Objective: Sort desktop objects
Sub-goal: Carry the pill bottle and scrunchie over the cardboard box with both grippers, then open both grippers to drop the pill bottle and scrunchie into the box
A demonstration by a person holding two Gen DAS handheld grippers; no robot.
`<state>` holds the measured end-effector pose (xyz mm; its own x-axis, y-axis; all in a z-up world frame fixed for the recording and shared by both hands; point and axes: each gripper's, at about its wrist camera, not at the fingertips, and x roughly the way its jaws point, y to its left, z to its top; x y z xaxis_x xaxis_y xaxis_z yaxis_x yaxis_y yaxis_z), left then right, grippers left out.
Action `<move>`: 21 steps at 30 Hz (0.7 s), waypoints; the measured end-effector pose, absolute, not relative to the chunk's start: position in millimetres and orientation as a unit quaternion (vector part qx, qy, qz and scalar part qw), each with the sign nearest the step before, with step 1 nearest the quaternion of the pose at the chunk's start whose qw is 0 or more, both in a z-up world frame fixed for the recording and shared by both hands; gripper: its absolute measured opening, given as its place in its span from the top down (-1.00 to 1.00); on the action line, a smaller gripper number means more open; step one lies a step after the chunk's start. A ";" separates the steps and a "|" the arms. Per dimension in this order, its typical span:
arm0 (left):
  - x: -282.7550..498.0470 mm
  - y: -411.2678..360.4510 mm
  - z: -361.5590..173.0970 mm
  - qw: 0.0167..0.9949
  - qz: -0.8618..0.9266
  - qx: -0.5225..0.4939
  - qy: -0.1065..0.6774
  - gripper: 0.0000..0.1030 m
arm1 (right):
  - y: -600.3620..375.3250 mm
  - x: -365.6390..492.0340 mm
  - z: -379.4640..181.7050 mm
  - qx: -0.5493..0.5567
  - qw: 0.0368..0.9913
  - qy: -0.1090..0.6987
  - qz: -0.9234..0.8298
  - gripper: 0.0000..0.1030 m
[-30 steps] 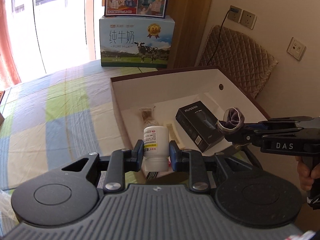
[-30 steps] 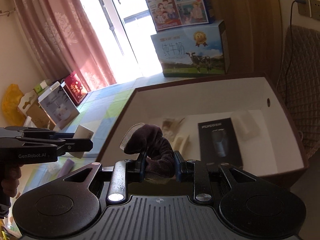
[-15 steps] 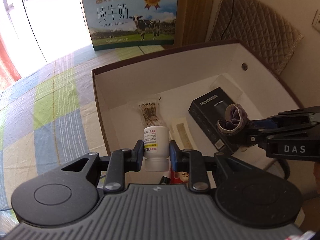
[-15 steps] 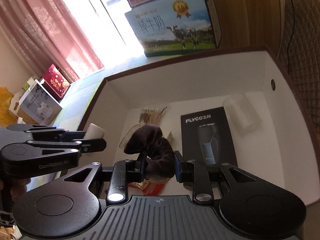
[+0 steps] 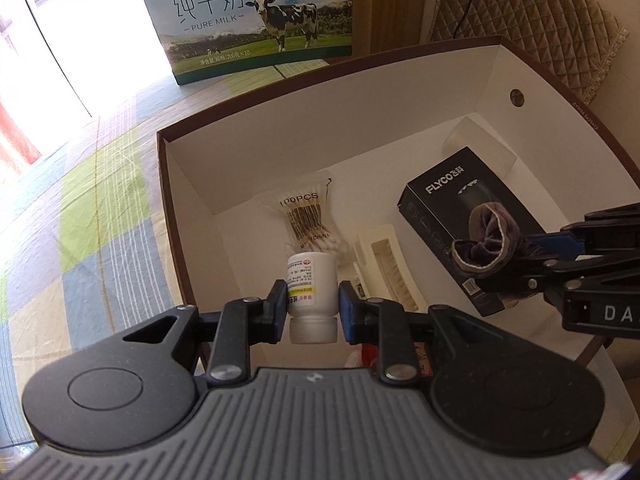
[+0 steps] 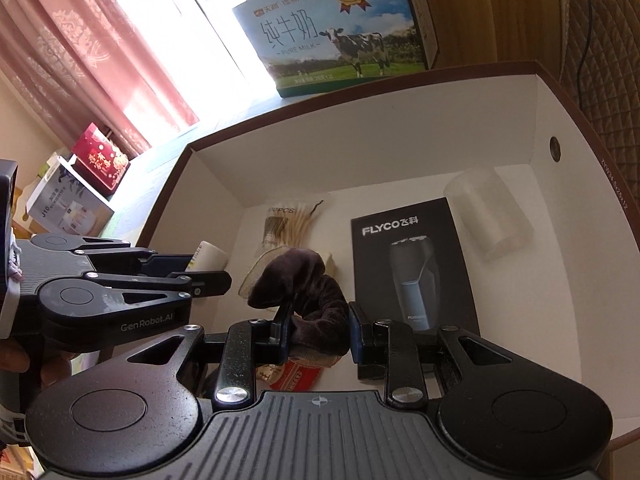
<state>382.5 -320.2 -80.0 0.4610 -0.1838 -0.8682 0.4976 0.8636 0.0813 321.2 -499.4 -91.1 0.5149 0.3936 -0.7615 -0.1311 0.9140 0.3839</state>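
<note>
My left gripper (image 5: 313, 306) is shut on a small white pill bottle (image 5: 311, 288), held over the near left part of a white-lined cardboard box (image 5: 280, 136). My right gripper (image 6: 319, 330) is shut on a dark brown velvet scrunchie (image 6: 312, 300), hovering above the box floor beside the black FLYCO shaver box (image 6: 412, 256). In the left wrist view the right gripper (image 5: 532, 252) reaches in from the right with the scrunchie (image 5: 486, 240) over the shaver box (image 5: 444, 200). The left gripper (image 6: 208, 276) and bottle (image 6: 208, 256) show at left in the right wrist view.
Inside the box lie a bag of cotton swabs (image 5: 306, 216), a cream plastic piece (image 5: 384, 260), a clear plastic cup (image 6: 488, 216) and a red packet (image 6: 296, 376). A milk carton (image 5: 248, 16) stands behind on the checked tablecloth (image 5: 88, 208). Gift boxes (image 6: 96, 160) sit far left.
Both grippers have moved forward and down over the box, so its inside fills more of each view. The bottle and scrunchie stay gripped.
</note>
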 end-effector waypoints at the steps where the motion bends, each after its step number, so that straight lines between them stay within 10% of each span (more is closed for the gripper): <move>1: 383.1 -320.4 -80.1 0.839 -0.203 0.166 0.477 0.56 | -499.9 321.4 -91.5 0.141 0.859 0.469 0.152 0.51; 21: 377.5 -312.5 -75.1 0.842 -0.203 0.159 0.474 0.44 | -489.7 322.9 -93.6 0.109 0.856 0.479 0.158 0.51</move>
<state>377.5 -312.5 -75.1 0.4690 -0.1912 -0.8622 0.4920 0.8673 0.0753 322.9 -489.7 -93.6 0.4910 0.3757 -0.7860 -0.1665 0.9261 0.3386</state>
